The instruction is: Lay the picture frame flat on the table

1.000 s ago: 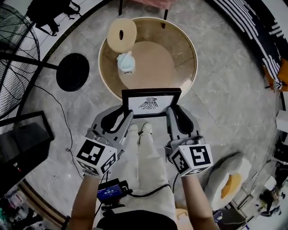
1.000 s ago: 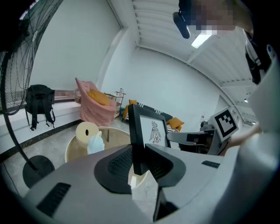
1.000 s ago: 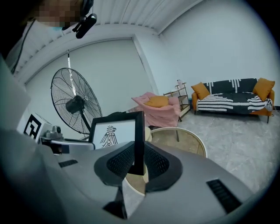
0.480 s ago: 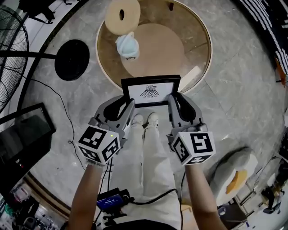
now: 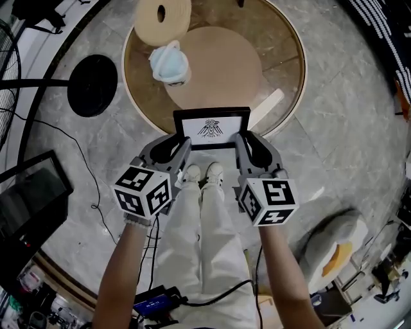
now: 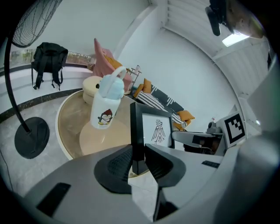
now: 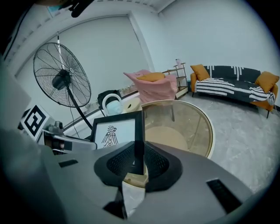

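Observation:
A black picture frame (image 5: pixel 212 128) with a white print of a bird figure is held upright over the near rim of the round glass table (image 5: pixel 286 45). My left gripper (image 5: pixel 182 142) is shut on the frame's left edge (image 6: pixel 136 131). My right gripper (image 5: pixel 238 140) is shut on its right edge (image 7: pixel 138 140). In both gripper views the black pads clamp the frame's thin side, and each view shows the other gripper across the print.
On the table stand a white bottle with a penguin picture and light-blue cap (image 5: pixel 169 64) and a cream ring-shaped object (image 5: pixel 162 17). A floor fan's black base (image 5: pixel 92 85) sits left of the table. A sofa (image 7: pixel 232 83) and a pink chair (image 7: pixel 151 87) stand further off.
Both grippers have sunk with the frame, which now hangs lower at the table's near rim. The grip on both edges is unchanged.

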A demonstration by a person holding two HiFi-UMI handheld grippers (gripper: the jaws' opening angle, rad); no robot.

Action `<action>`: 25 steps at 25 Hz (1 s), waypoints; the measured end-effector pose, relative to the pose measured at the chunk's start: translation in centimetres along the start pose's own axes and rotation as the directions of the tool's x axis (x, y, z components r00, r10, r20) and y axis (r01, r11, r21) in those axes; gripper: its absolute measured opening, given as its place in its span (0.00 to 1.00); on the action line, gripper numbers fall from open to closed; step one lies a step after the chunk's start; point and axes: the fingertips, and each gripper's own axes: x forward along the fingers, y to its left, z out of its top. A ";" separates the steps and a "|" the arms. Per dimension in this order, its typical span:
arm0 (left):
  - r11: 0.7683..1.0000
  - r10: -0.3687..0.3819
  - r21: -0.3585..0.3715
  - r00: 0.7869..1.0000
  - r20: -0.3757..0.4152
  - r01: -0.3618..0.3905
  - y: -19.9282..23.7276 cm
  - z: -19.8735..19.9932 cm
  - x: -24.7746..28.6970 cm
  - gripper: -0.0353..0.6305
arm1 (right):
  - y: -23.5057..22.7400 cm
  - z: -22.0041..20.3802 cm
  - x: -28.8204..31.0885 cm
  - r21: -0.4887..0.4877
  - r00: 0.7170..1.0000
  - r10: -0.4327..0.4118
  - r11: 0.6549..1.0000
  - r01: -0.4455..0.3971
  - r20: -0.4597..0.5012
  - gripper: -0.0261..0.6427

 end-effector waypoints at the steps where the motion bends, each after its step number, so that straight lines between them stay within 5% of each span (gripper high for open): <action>1: 1.000 0.003 -0.006 1.000 -0.008 -0.003 0.4 -0.3 0.5 0.21 | -0.3 -0.3 0.5 -0.001 1.000 -0.001 1.000 0.001 -0.008 0.17; 14: 0.999 0.013 -0.028 0.990 -0.141 -0.017 3.9 -2.7 6.5 0.21 | -3.5 -4.2 6.1 0.065 0.994 -0.020 0.998 0.027 -0.109 0.17; 25: 0.989 0.078 -0.108 0.973 -0.216 -0.103 5.6 -4.3 8.8 0.21 | -4.5 -6.1 8.7 0.062 0.983 -0.030 0.997 0.042 -0.181 0.17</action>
